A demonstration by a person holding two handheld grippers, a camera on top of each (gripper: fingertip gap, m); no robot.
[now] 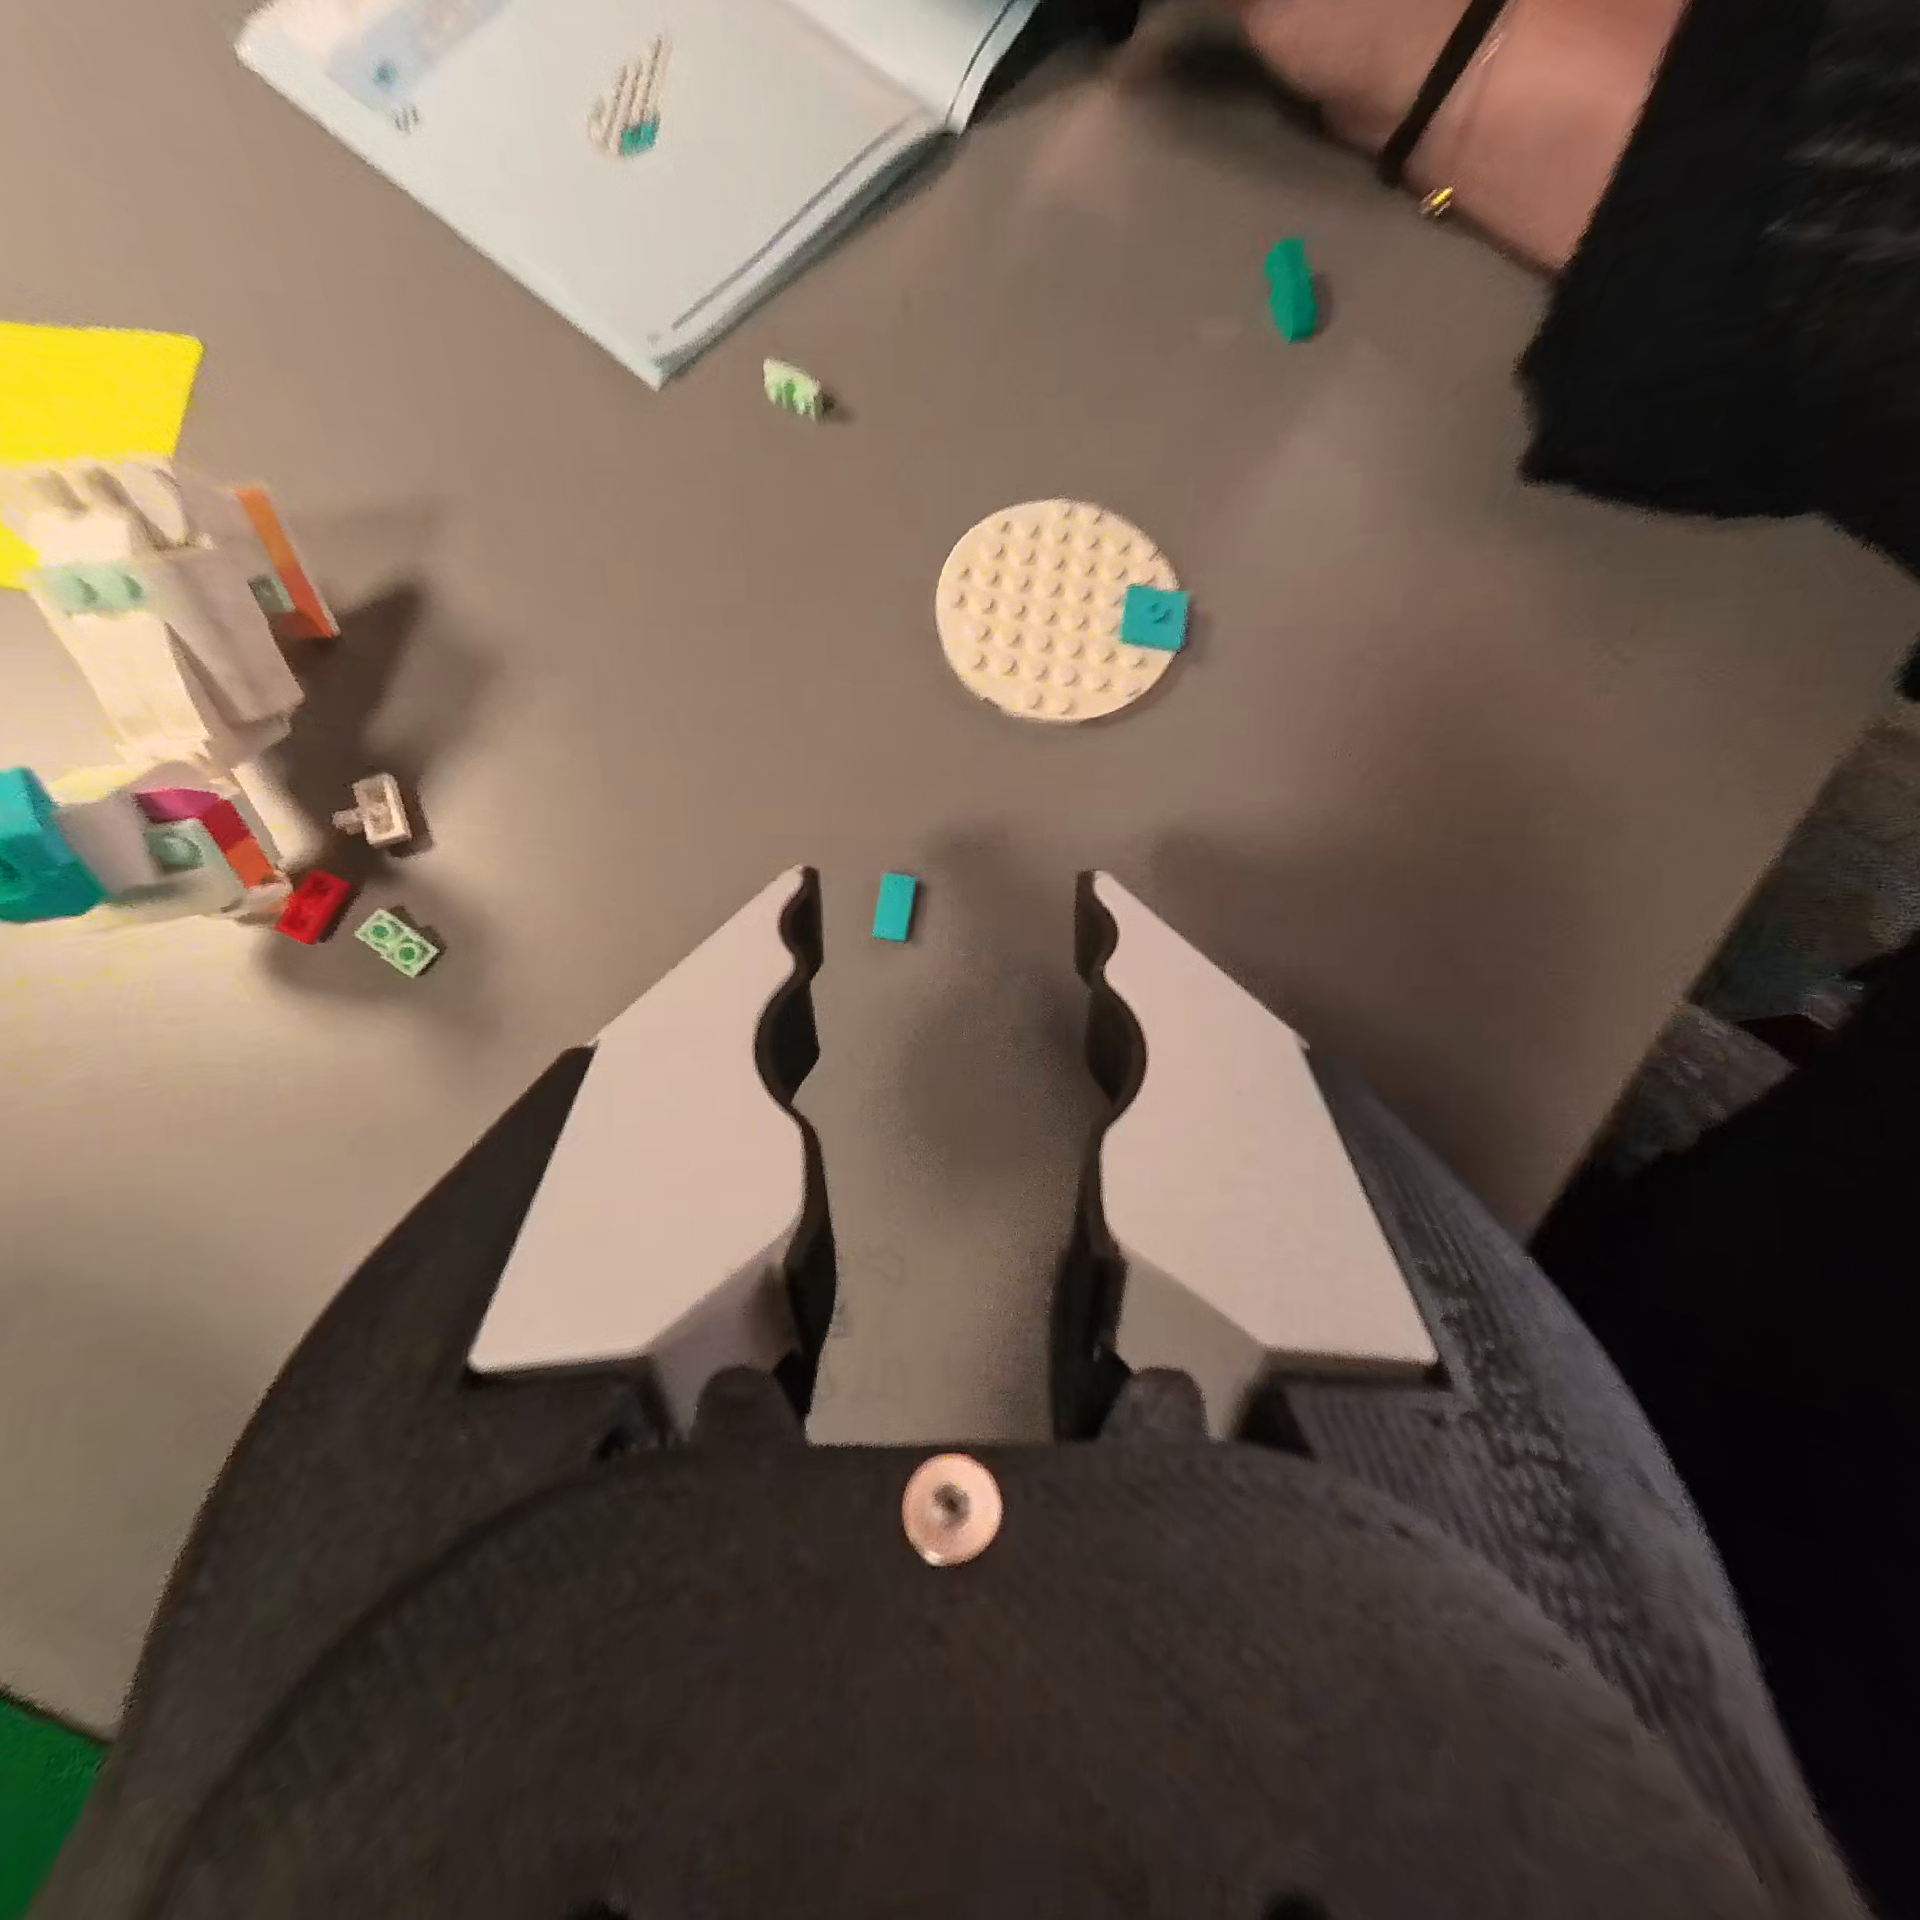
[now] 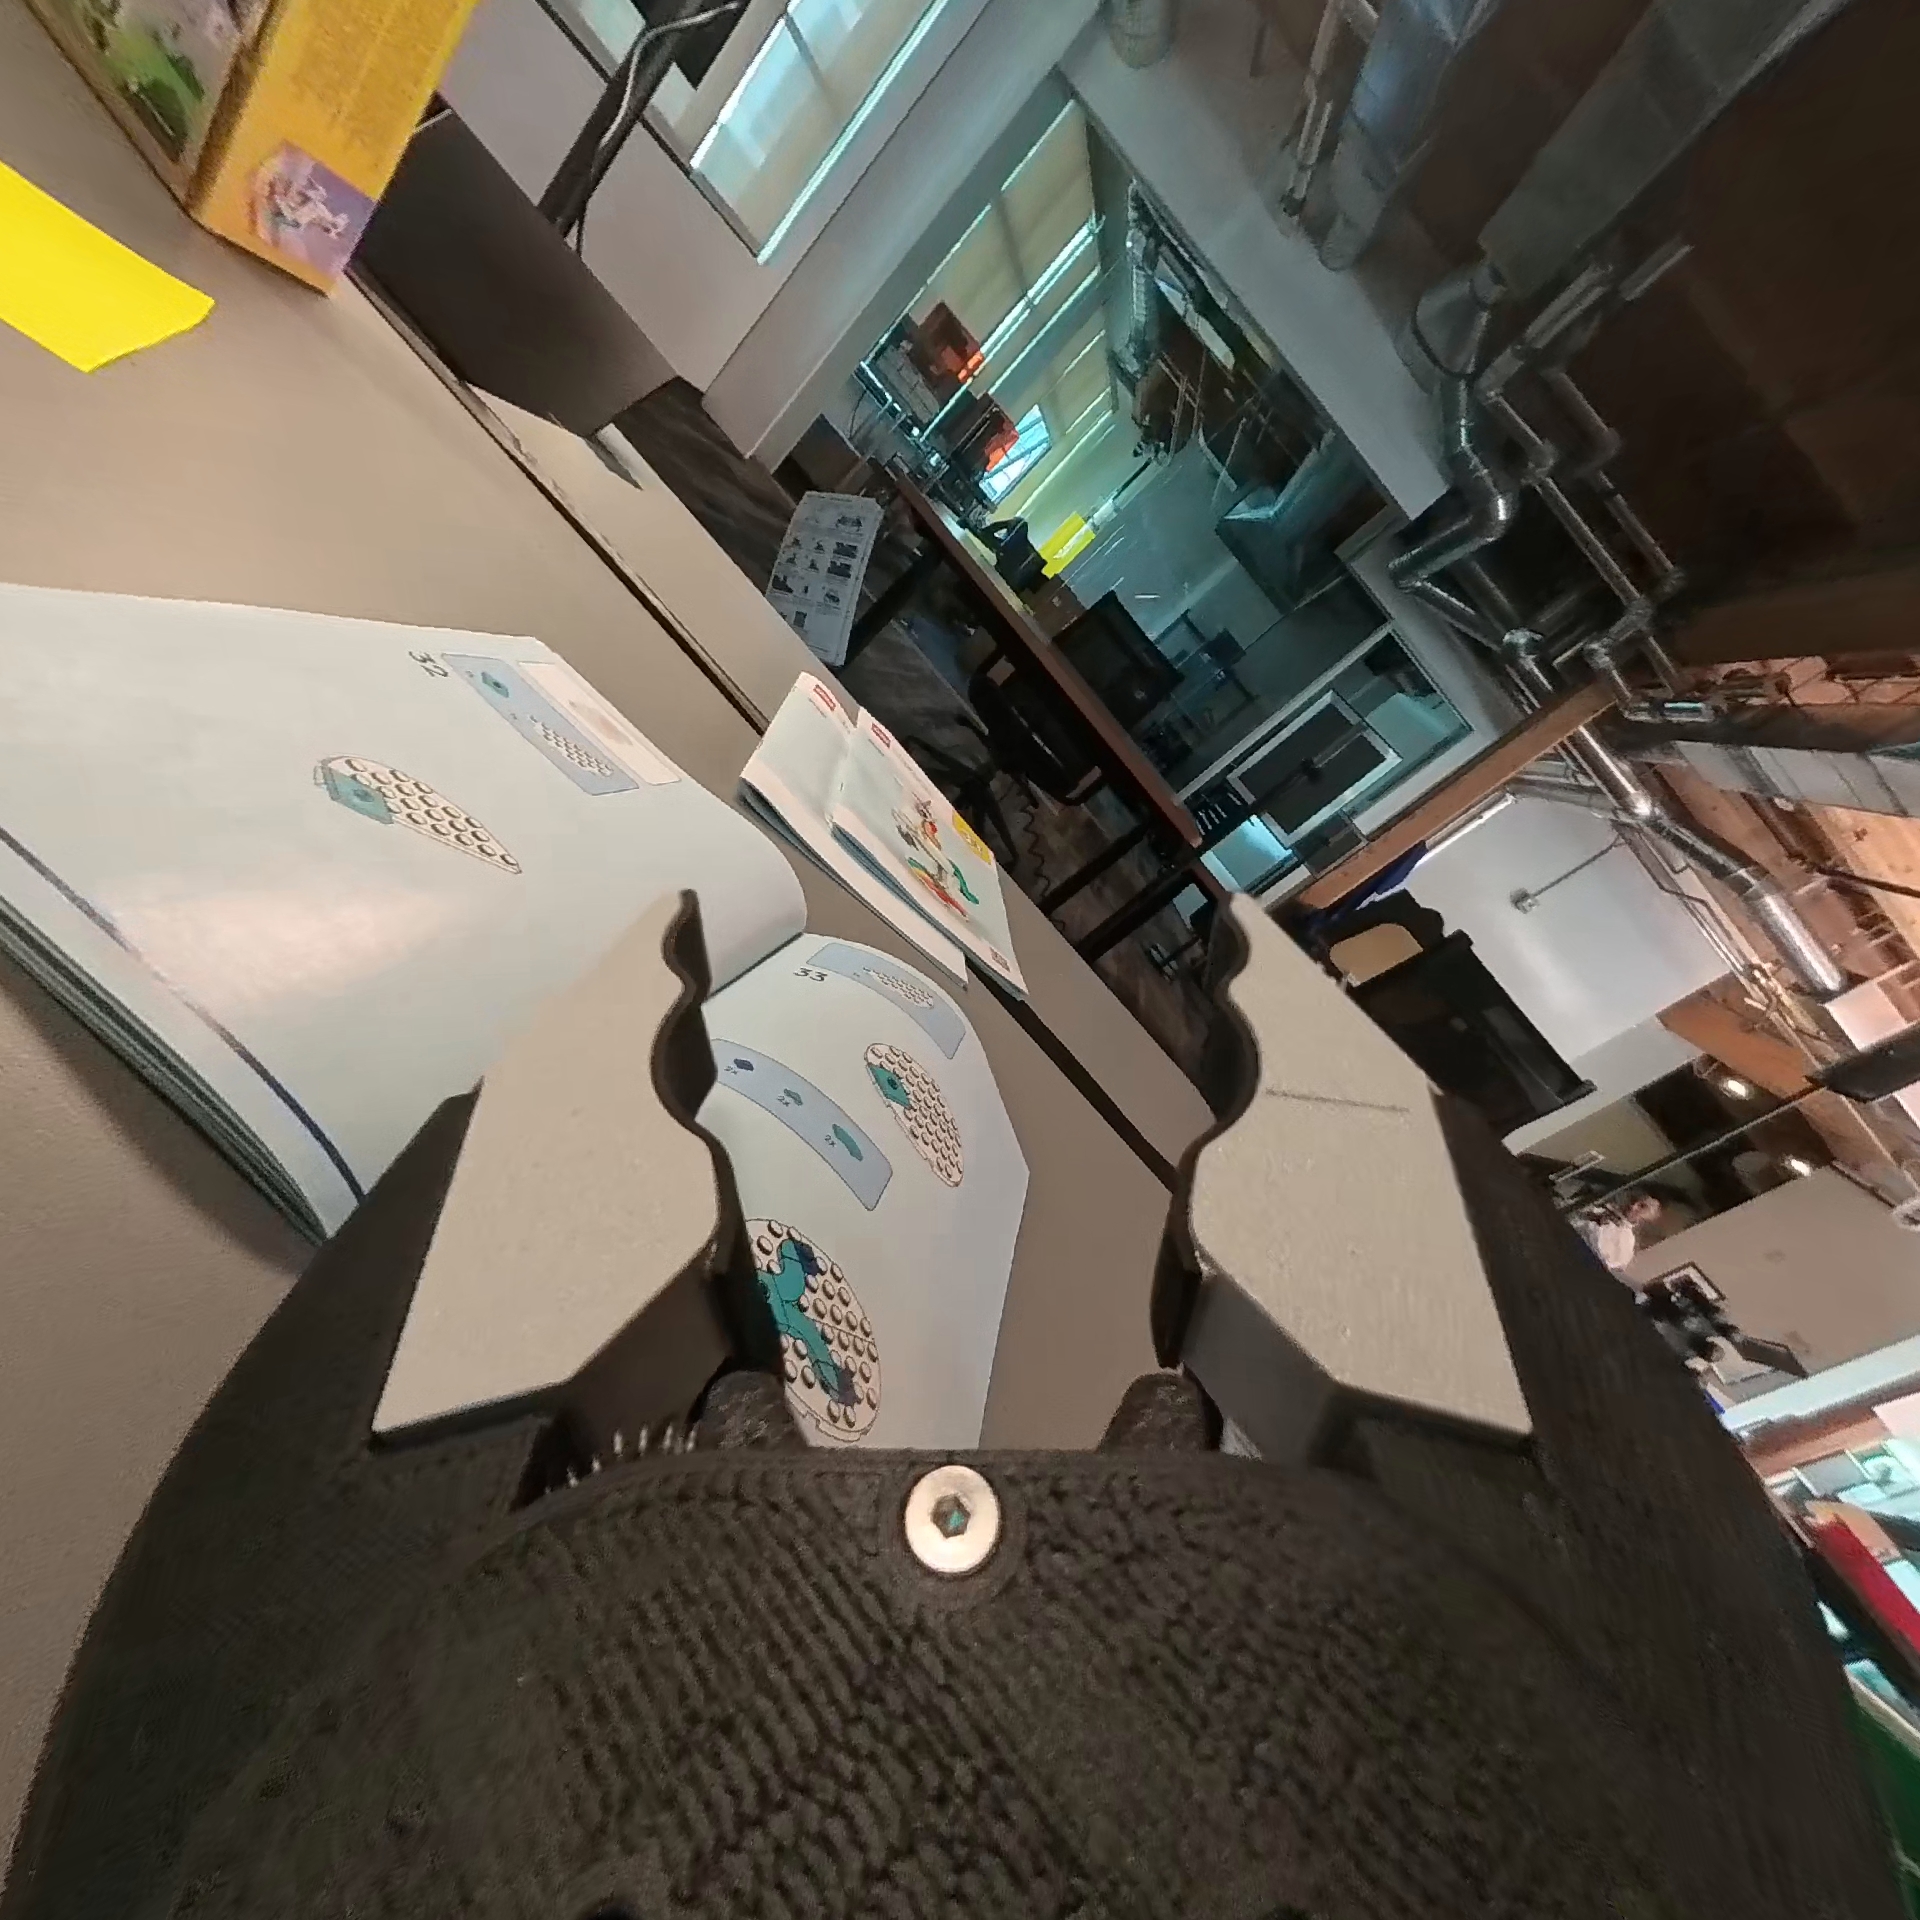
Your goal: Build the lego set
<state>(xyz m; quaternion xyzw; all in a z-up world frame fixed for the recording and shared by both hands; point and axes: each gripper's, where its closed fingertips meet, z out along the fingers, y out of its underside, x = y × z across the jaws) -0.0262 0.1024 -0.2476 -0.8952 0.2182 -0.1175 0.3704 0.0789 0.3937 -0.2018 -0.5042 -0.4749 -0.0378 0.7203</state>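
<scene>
One teal tile (image 1: pixel 895 907) between left fingers (image 1: pixel 800 914)

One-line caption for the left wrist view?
Open left tool over a small teal tile, the round white studded plate beyond it on the grey table.

The grey worktop (image 1: pixel 644 644) carries a round white studded plate (image 1: pixel 1049 613), a teal tile (image 1: pixel 895 907), scattered small bricks, a part-built white model (image 1: pixel 156 665) toward its left edge, an open instruction booklet (image 2: pixel 343 862) and a yellow sheet (image 2: pixel 88 281).
</scene>
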